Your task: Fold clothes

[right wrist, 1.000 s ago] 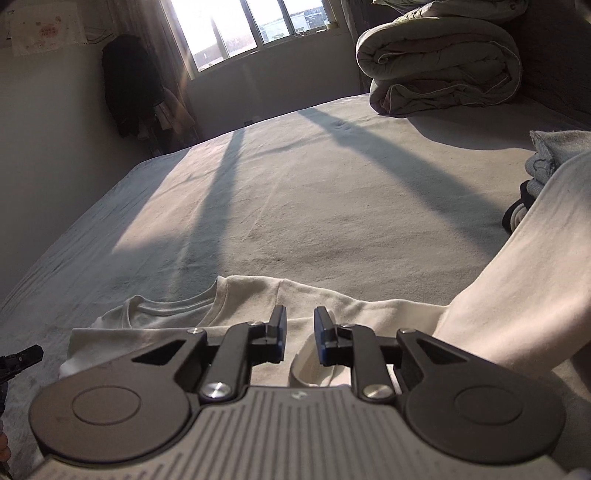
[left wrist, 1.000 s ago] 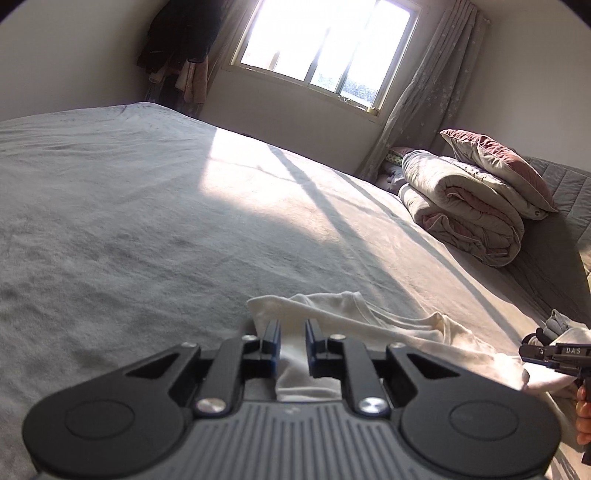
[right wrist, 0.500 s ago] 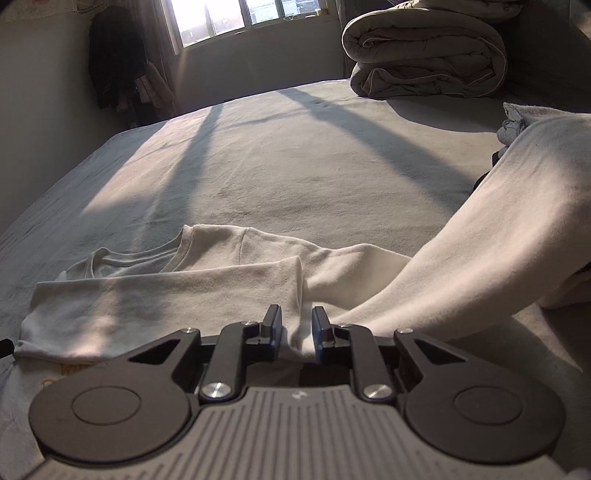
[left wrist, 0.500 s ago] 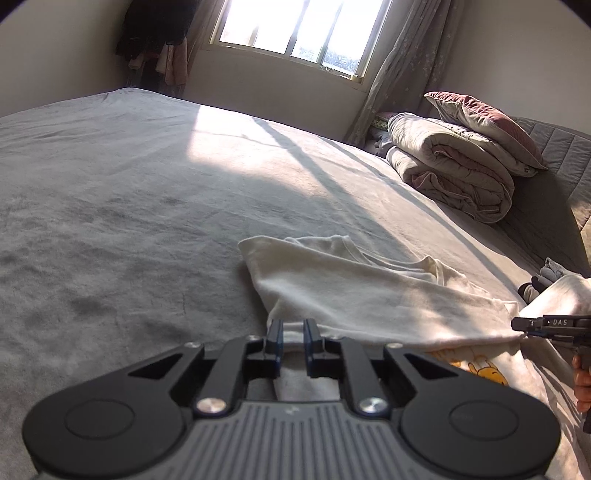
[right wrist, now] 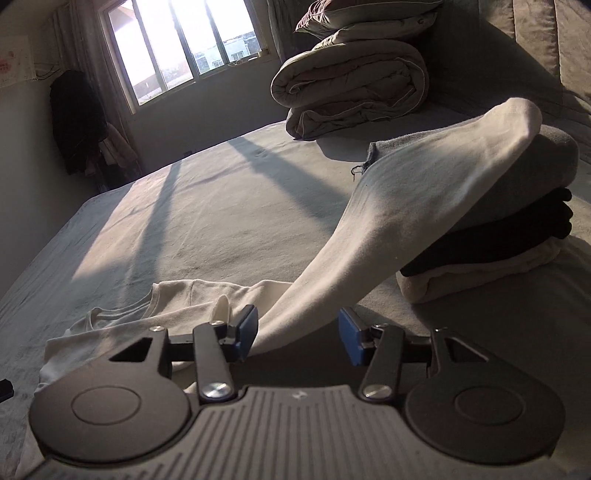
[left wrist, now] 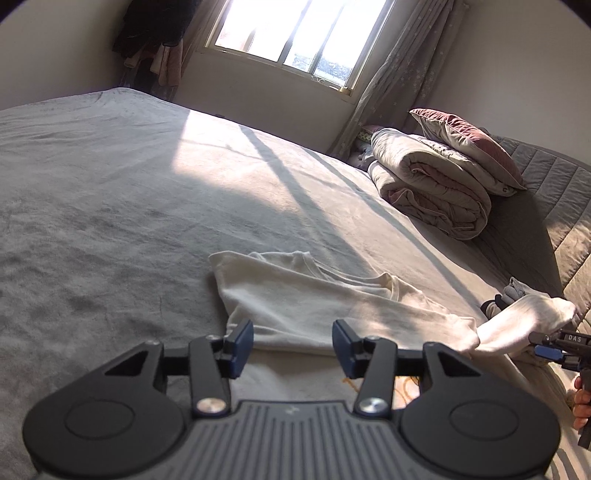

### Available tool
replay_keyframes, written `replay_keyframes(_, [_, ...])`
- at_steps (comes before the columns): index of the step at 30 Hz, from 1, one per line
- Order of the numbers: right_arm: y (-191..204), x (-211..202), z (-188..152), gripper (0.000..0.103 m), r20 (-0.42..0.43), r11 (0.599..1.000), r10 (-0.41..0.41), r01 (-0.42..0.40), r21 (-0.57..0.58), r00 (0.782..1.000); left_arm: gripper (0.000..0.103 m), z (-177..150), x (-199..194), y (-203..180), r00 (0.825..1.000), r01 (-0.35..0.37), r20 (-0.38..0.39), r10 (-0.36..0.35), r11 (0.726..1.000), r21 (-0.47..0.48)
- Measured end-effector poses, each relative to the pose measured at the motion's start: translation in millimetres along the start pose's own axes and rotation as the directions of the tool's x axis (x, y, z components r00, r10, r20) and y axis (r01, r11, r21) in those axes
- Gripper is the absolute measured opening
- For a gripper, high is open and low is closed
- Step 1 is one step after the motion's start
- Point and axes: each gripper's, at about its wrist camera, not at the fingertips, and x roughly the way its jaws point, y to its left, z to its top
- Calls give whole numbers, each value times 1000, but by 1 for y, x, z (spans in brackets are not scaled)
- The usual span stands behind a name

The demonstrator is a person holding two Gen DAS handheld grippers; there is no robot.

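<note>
A cream long-sleeved shirt (left wrist: 317, 306) lies folded over on the grey bed (left wrist: 110, 206), its neckline toward the window. My left gripper (left wrist: 293, 345) is open just in front of the folded edge, holding nothing. In the right wrist view the same shirt (right wrist: 155, 314) lies at the lower left, and one sleeve (right wrist: 424, 199) runs up and drapes over a stack of folded clothes (right wrist: 517, 236). My right gripper (right wrist: 299, 334) is open, with the sleeve's lower part lying loose between its fingers. The right gripper (left wrist: 554, 345) also shows at the left wrist view's right edge.
A rolled quilt (left wrist: 428, 192) with a pillow (left wrist: 465, 144) on top sits at the head of the bed, below the curtain. The window (left wrist: 295, 33) is at the far wall and dark clothes (left wrist: 147, 40) hang left of it. A hand (left wrist: 581, 402) shows at the right edge.
Both grippers were shut on the shirt's edge and have opened, letting the cloth go. The shirt now lies folded over, and both grippers have drawn back a little.
</note>
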Motion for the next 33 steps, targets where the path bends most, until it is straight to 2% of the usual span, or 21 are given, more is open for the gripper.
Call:
replay_keyframes(2, [-11,-11,8,54,27,1000,-13,13,25,1000,55,-5,-4,-1,1000,4,18,-4,1000,-4])
replay_keyframes(6, [-34,-25,27,54,94,994,-62,53,100,994,56,-23,-9,5,995,-10,99,14,999,-44])
replay_keyframes(10, [-54,-26,40,54,130,980,-124,100,174,984,56,-29,-5,12,995,-9,103,18,996,-90])
replay_keyframes(18, [-92,-22,60,54,173,931,-240,177,318,955,56,-25,-4,14,994,1,106,7,997,-81])
replay_keyframes(21, [-102,-21,65,41,184,914,-263,183,362,947,56,-25,-1,16,995,-2,98,11,996,-88])
replay_keyframes(24, [-100,-20,68,28,196,916,-263,181,357,945,56,-26,2,17,996,-2,90,11,995,-95])
replay_keyframes(26, [-96,-20,71,12,202,923,-258,179,341,945,56,-25,2,18,996,-4,86,12,996,-93])
replay_keyframes(27, [-95,-20,72,10,203,927,-253,177,331,946,56,-25,2,18,996,-6,86,14,996,-94])
replay_keyframes(33, [-70,-30,90,9,238,959,-207,147,244,949,56,-22,0,22,996,-11,84,20,995,-102])
